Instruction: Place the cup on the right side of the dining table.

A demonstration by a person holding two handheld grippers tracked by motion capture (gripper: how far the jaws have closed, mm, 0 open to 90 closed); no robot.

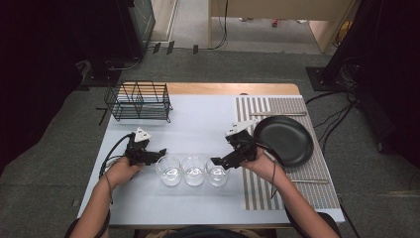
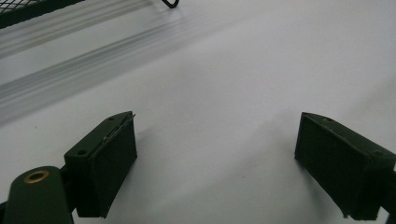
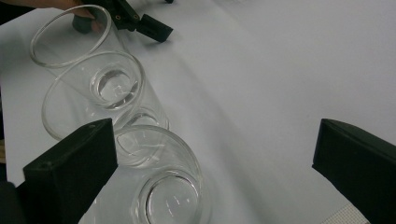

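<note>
Three clear drinking glasses are standing in a touching row near the front middle of the tabletop: the right glass, the middle glass and the left glass. You are bringing your right hand-held gripper in from the right glass's 3 o'clock, jaws spread wide with nothing between them; one jaw is sitting just beside its rim. That looks like the approach to a first pick. Next you will need to straddle the glass wall and close gently. Your left hand-held gripper is waiting at the left glass's 10 o'clock, jaws also apart and empty. The wire dish rack is standing at 11 o'clock, the black plate on the striped placemat at 2 o'clock. No readable writing or brand is showing anywhere.
</note>
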